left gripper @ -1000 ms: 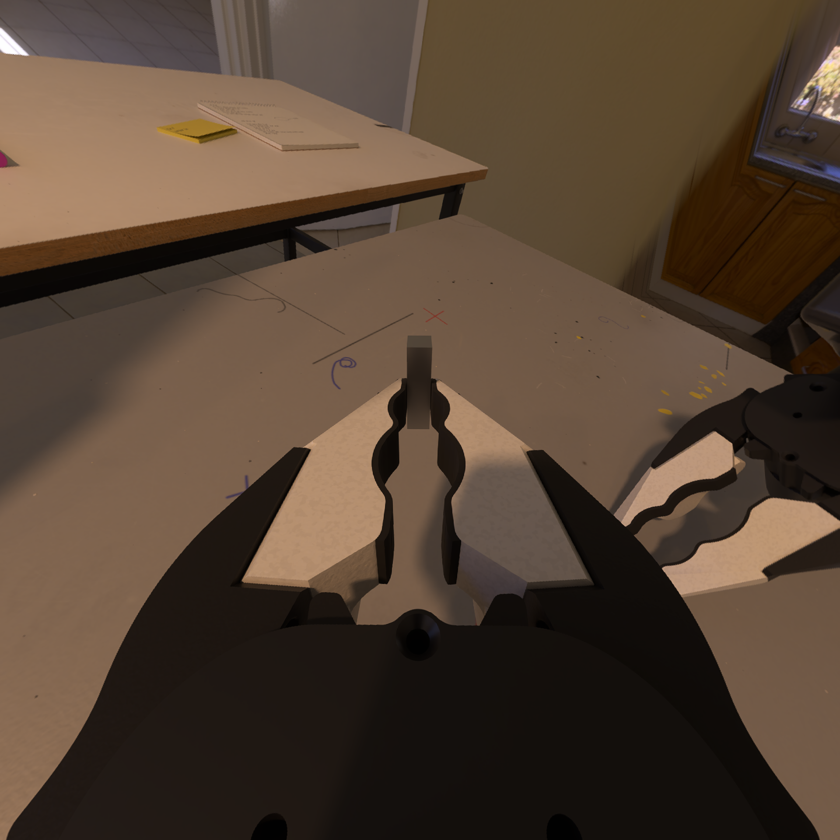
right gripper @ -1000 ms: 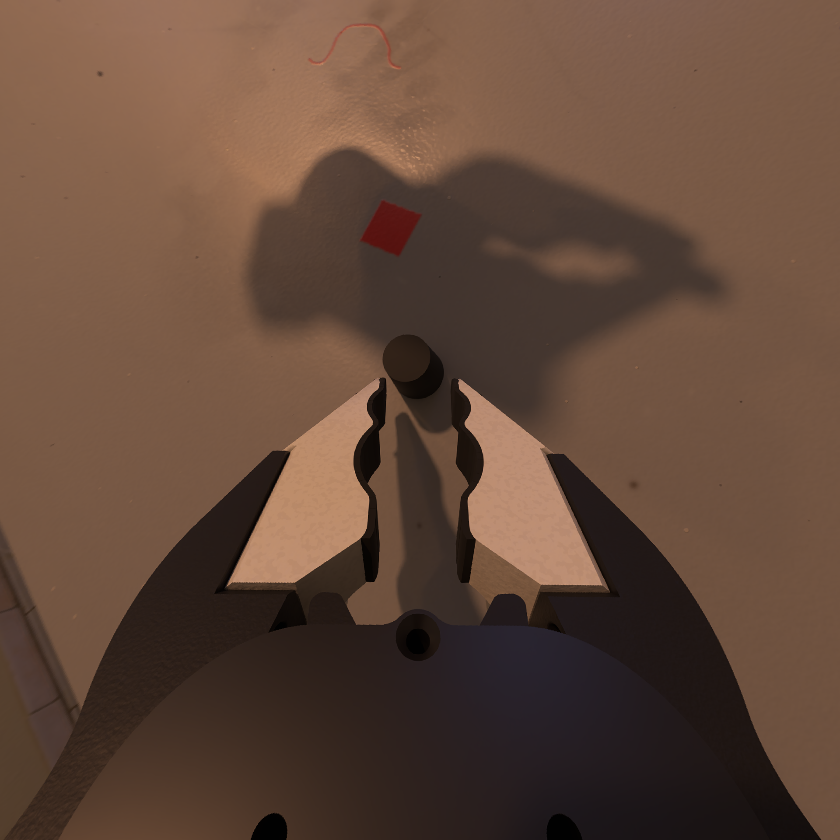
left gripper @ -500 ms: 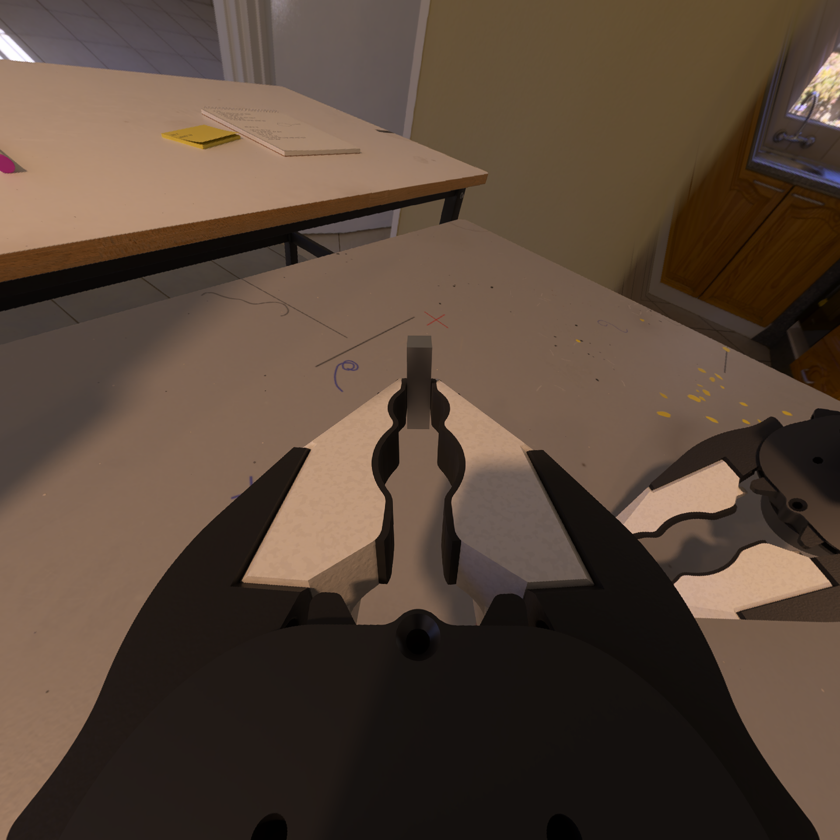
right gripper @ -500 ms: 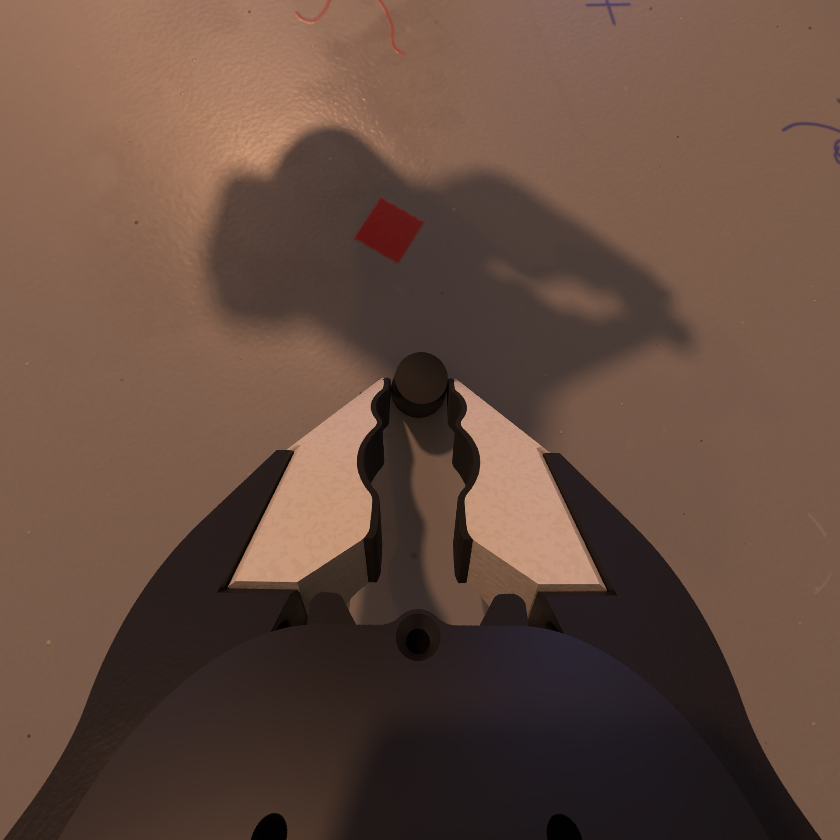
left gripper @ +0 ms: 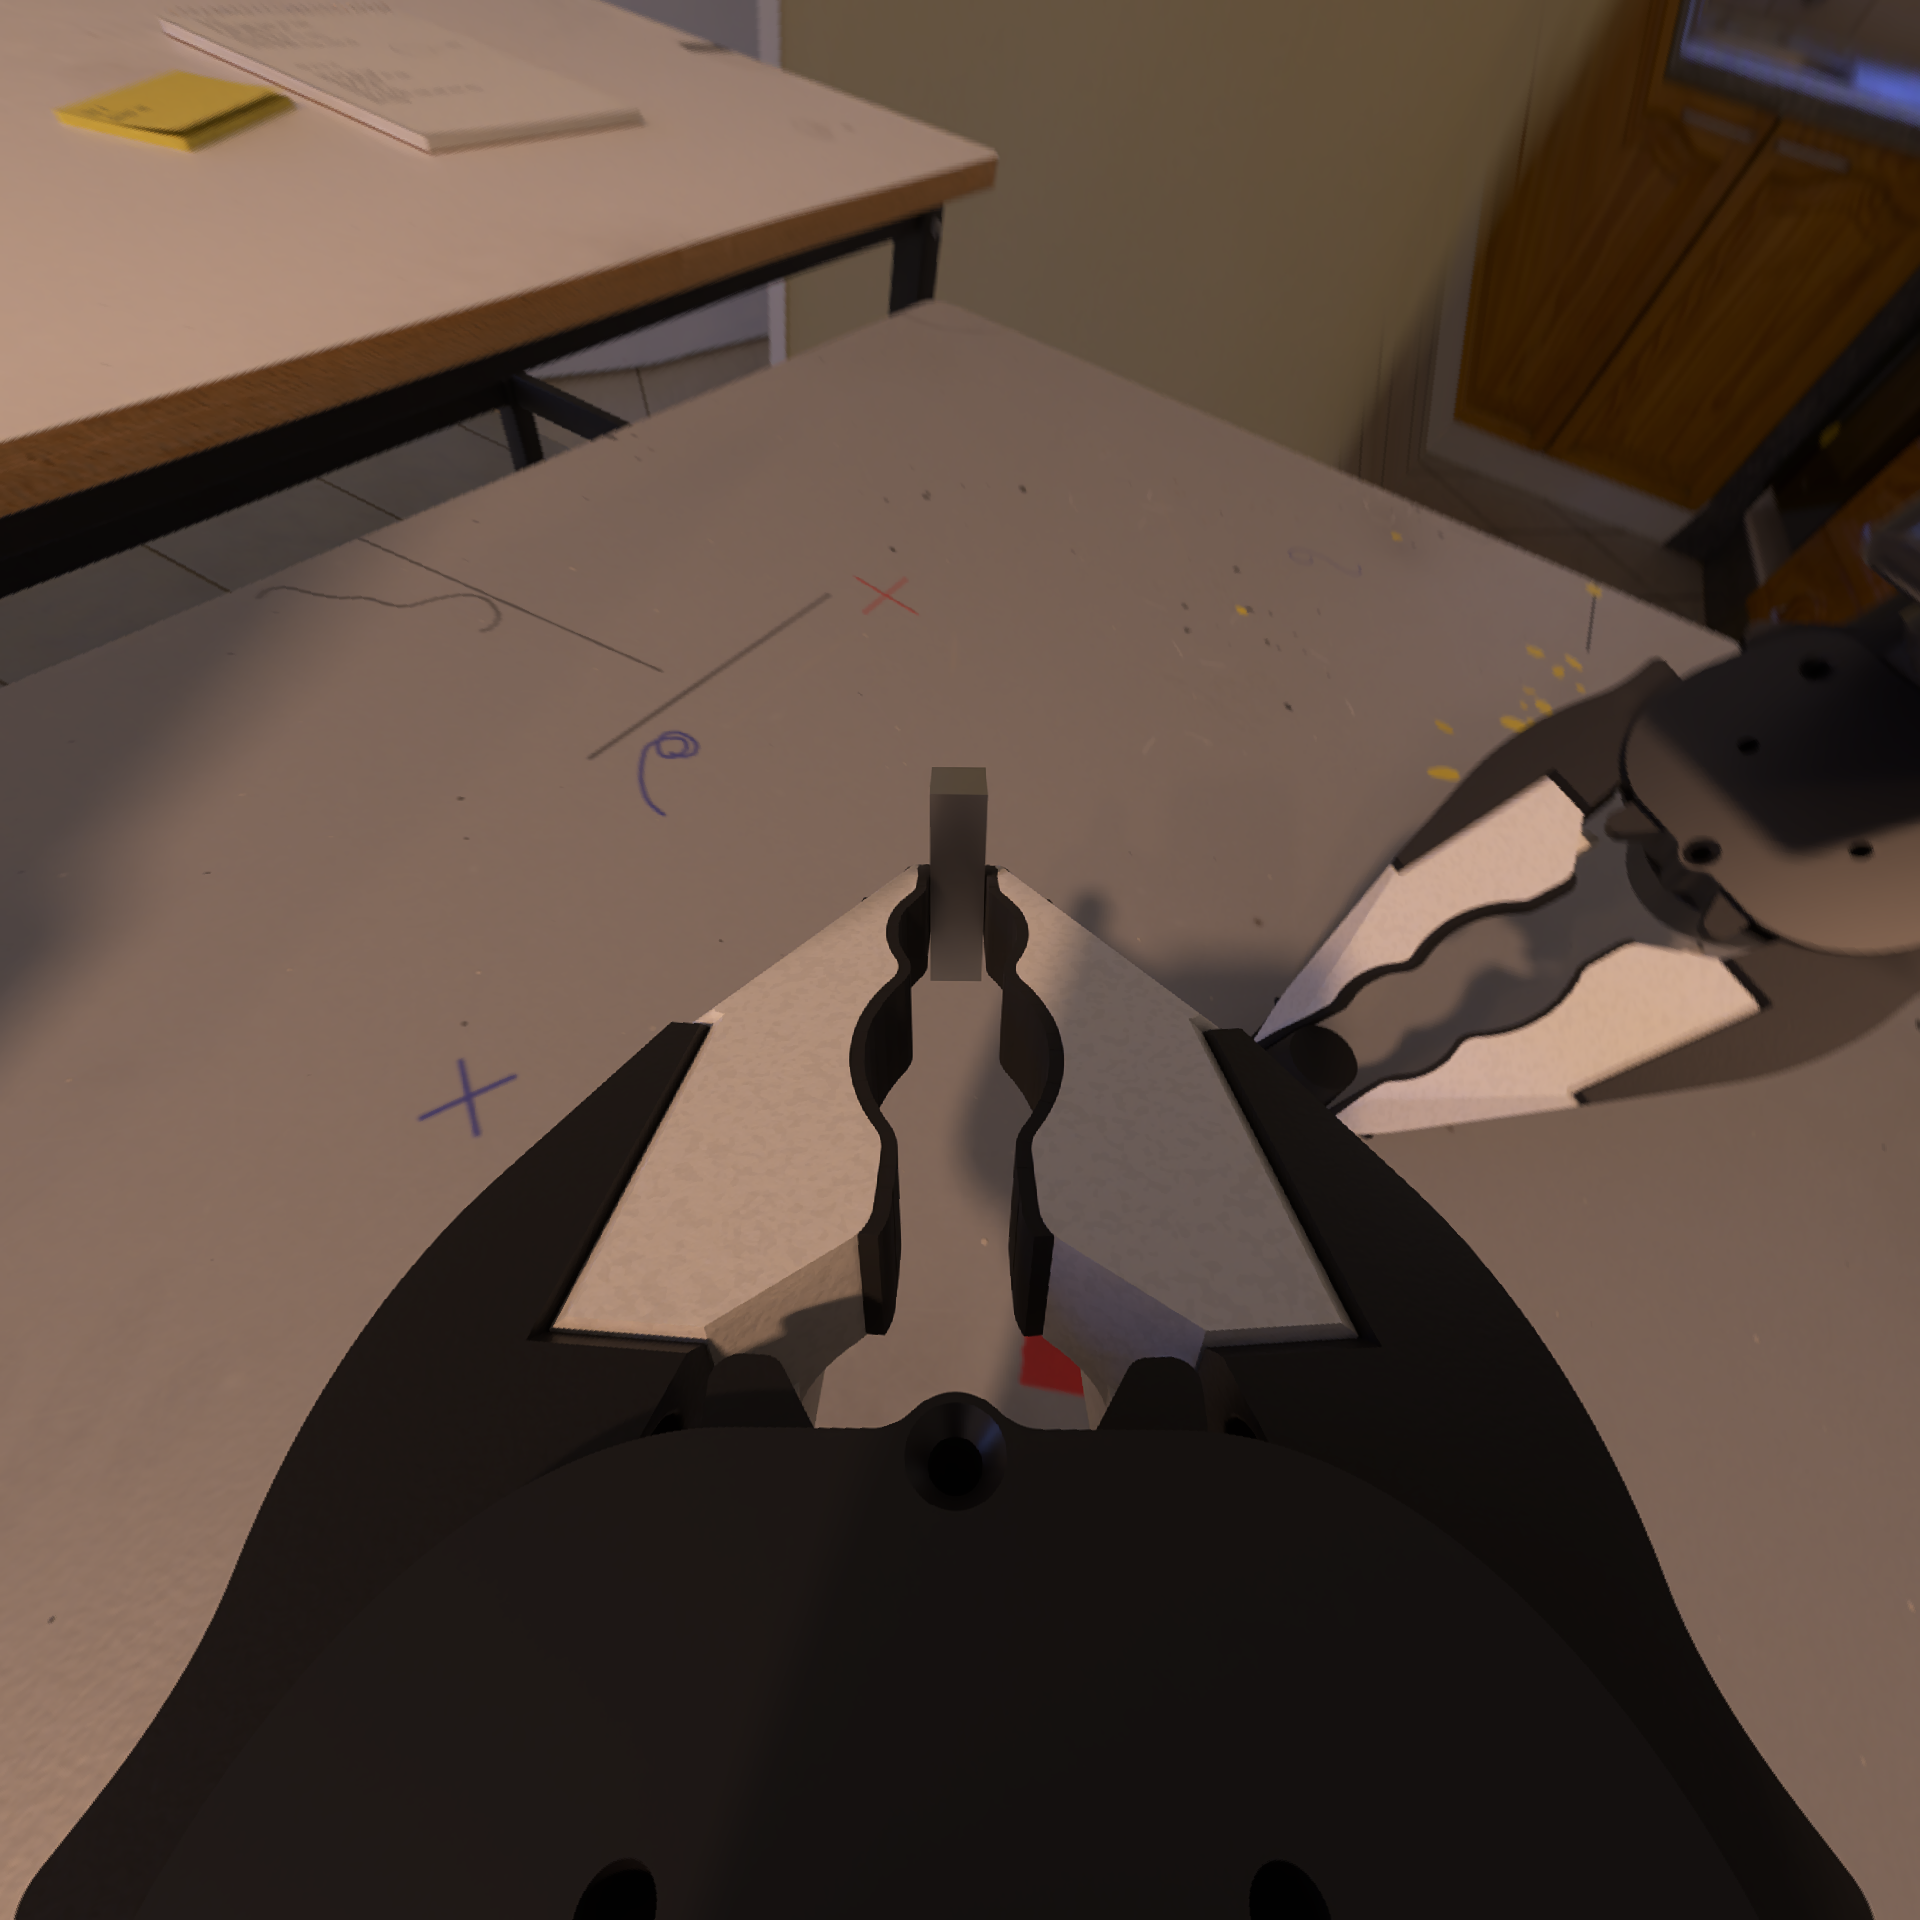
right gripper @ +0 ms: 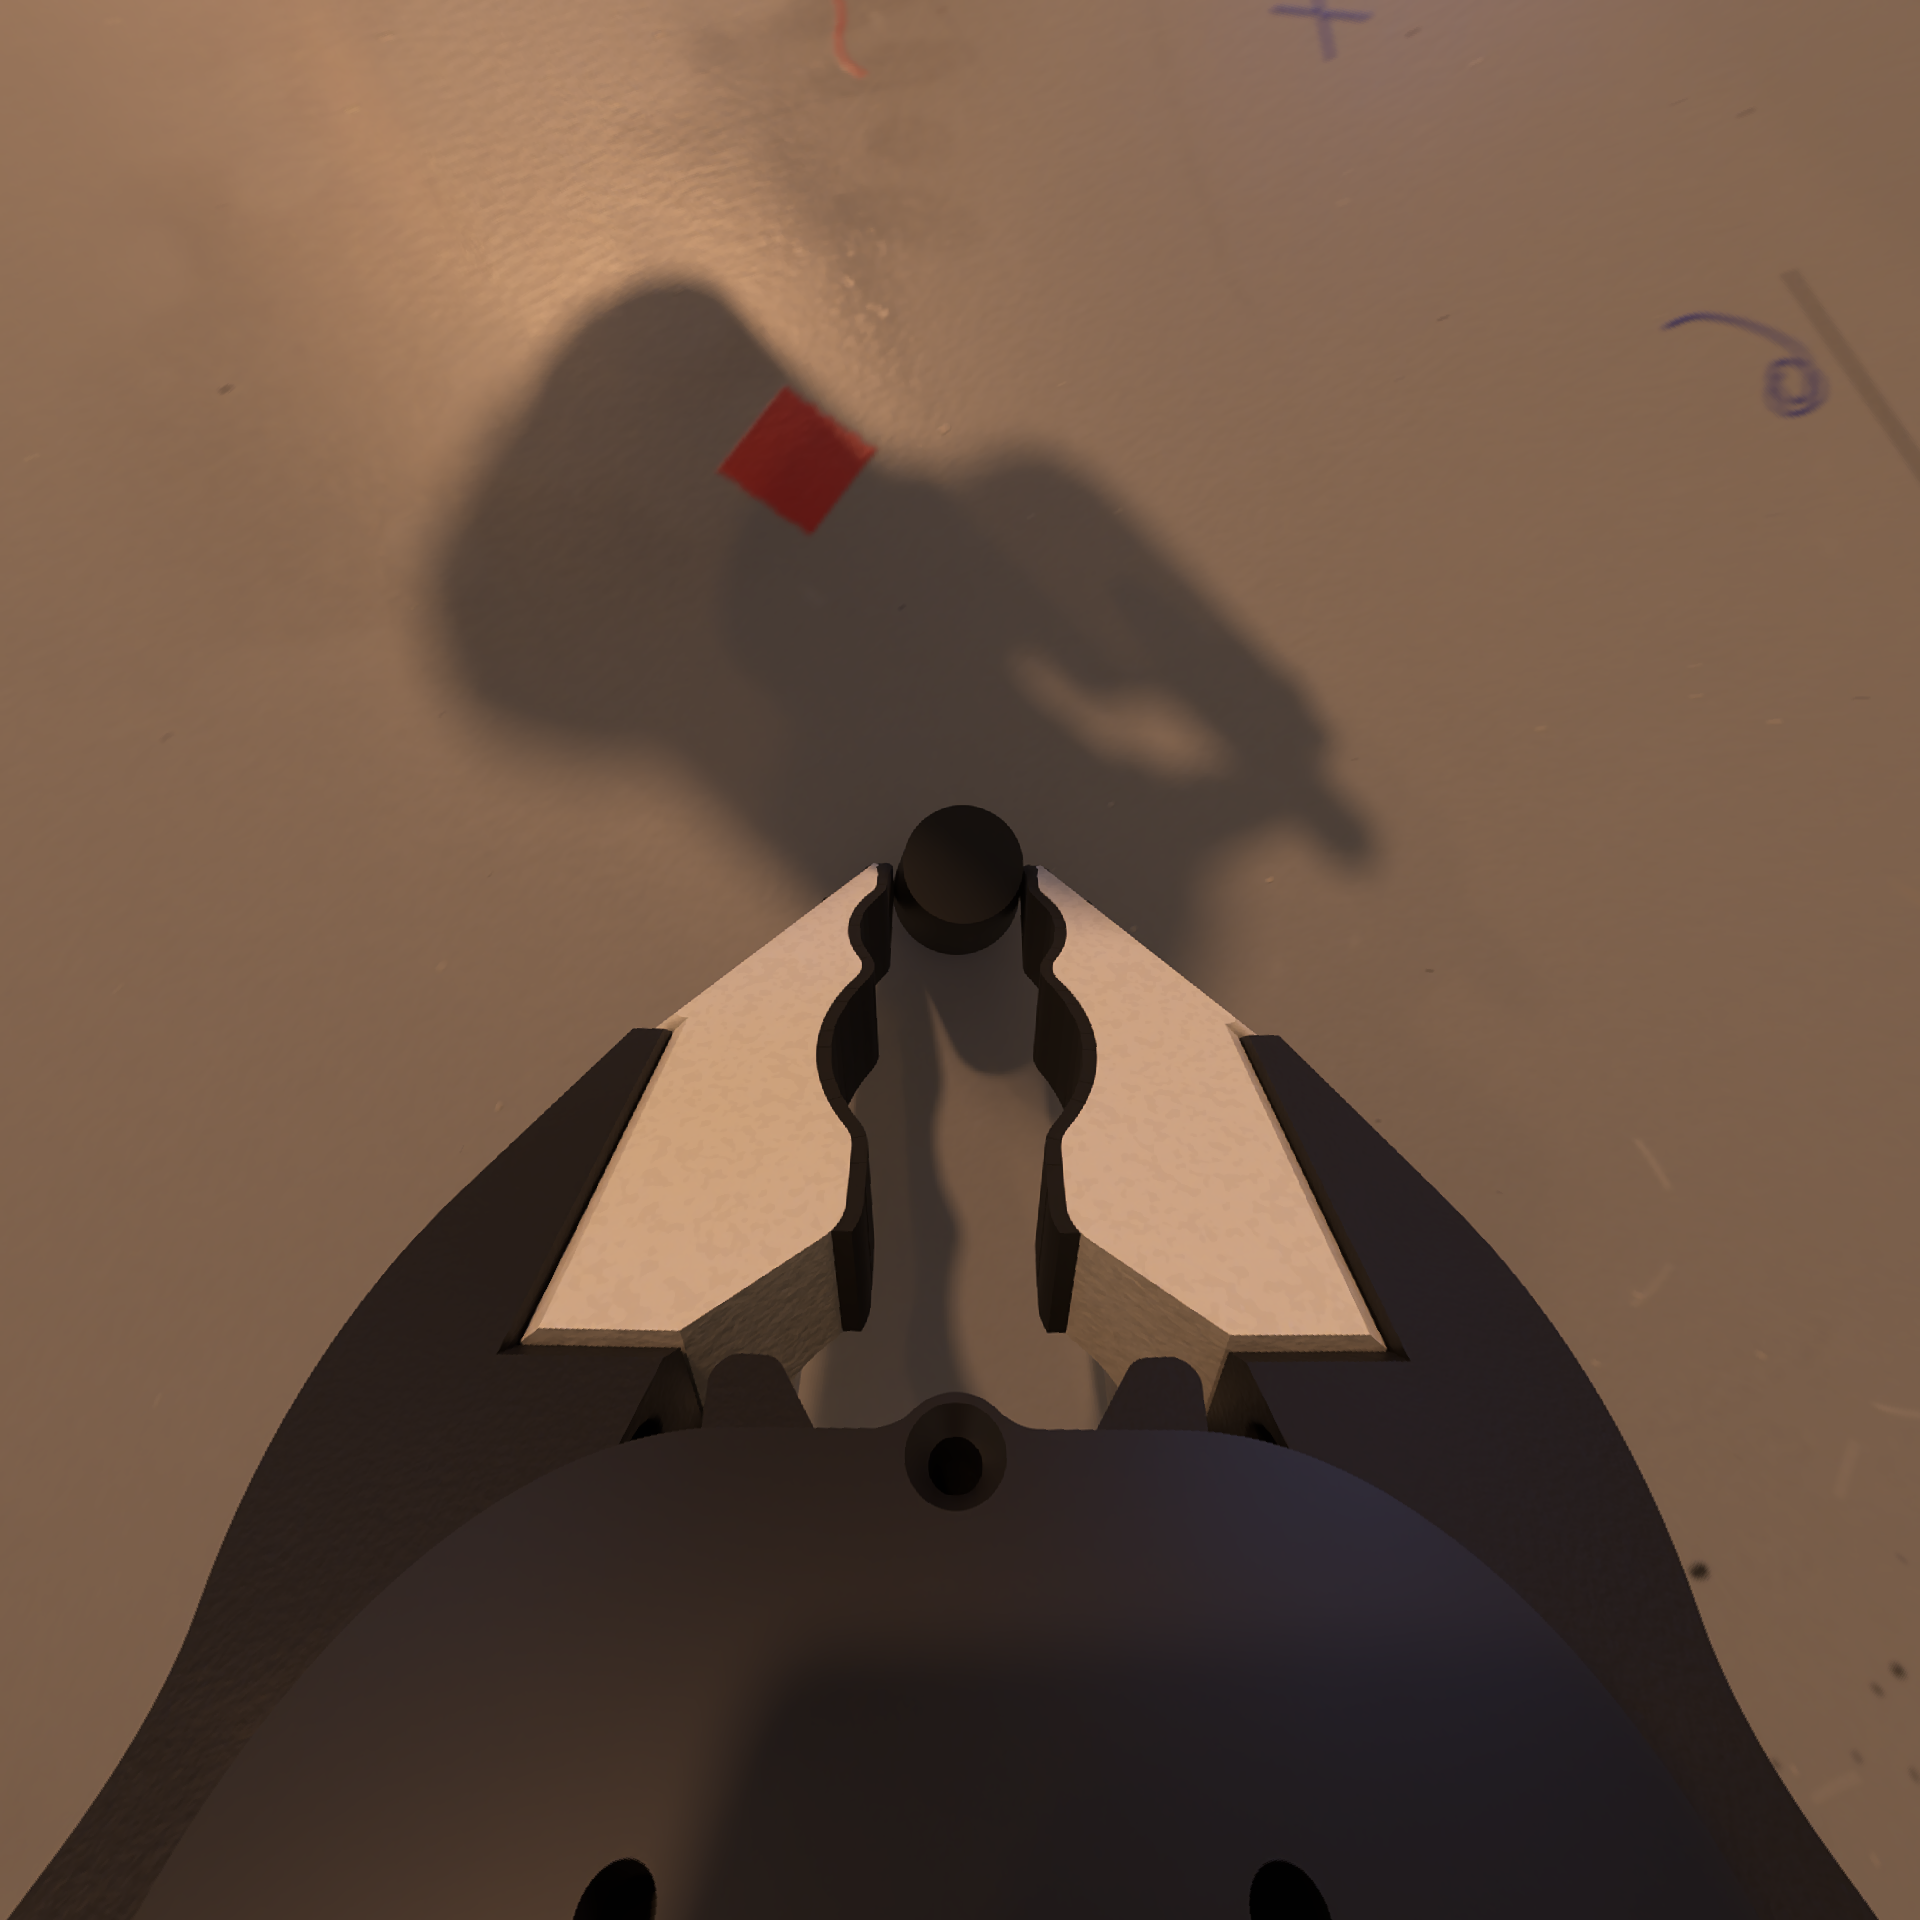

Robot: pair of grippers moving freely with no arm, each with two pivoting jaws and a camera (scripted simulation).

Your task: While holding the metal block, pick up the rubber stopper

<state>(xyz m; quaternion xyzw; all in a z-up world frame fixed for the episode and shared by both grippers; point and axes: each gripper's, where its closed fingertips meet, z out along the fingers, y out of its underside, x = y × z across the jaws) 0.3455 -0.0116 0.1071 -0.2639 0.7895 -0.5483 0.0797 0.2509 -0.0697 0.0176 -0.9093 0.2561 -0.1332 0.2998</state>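
My left gripper [left gripper: 956, 878] is shut on the grey metal block [left gripper: 957, 821], which stands upright between the fingertips above the table. My right gripper [right gripper: 958, 883] is shut on the dark round rubber stopper [right gripper: 958, 862], held at the fingertips with its shadow on the table beneath. In the left wrist view the right gripper [left gripper: 1304, 1070] comes in from the right, close beside my left gripper's right finger, with the stopper [left gripper: 1320, 1055] dark at its tips.
A flat red square [right gripper: 798, 459] lies on the table ahead of the right gripper; it also shows under my left gripper [left gripper: 1044, 1363]. The work table [left gripper: 312, 935] bears pen marks. A second table [left gripper: 364, 239] with a yellow pad and a notepad stands behind.
My right gripper moved forward around the stopper and shut on it. My left gripper keeps the metal block; its view has shifted, and the right gripper now sits closer to it.
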